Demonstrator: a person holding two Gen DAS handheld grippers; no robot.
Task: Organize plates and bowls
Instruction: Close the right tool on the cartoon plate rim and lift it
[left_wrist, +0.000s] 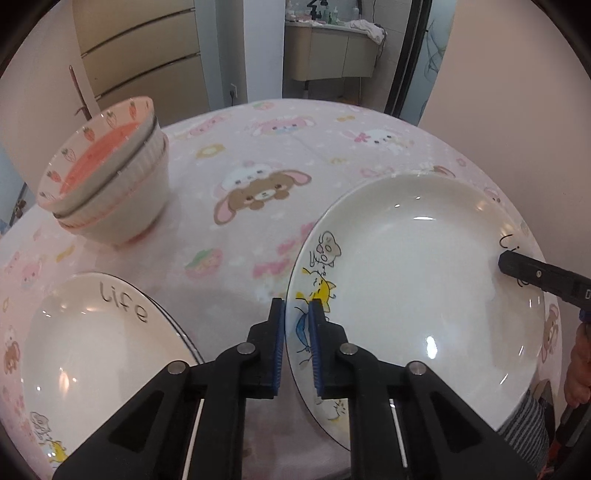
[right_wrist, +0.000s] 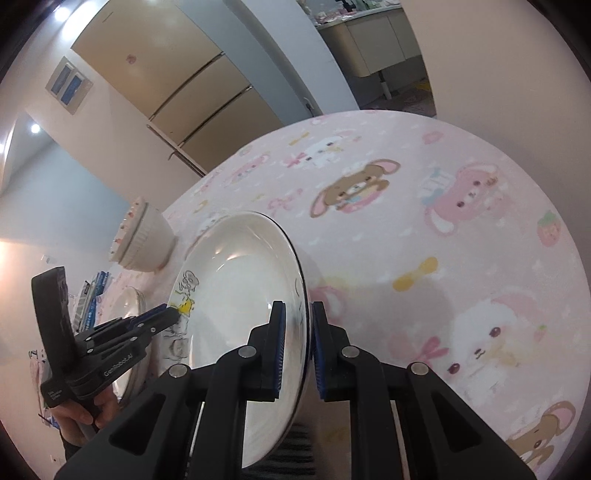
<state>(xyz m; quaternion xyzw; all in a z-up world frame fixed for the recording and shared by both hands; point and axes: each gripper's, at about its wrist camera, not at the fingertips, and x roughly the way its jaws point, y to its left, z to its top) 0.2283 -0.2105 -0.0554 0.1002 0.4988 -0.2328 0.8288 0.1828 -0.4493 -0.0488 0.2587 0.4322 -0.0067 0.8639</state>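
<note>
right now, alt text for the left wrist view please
The left gripper and right gripper clamp opposite rims of a white cartoon-cat plate above a pink tablecloth. A second plate lies lower left, two stacked bowls behind it.

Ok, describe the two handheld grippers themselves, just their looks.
Both match: the left gripper and right gripper have black angular plastic jaws lined with ribbed blue pads, joined by silver round pivot pins. The right wrist view shows white lettering on the left gripper's black body. No cables are visible.

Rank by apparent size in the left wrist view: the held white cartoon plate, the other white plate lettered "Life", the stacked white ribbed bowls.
1. Held white cartoon plate, though nearness may exaggerate it.
2. White "Life" plate, partly cut off.
3. Stacked white ribbed bowls.
</note>
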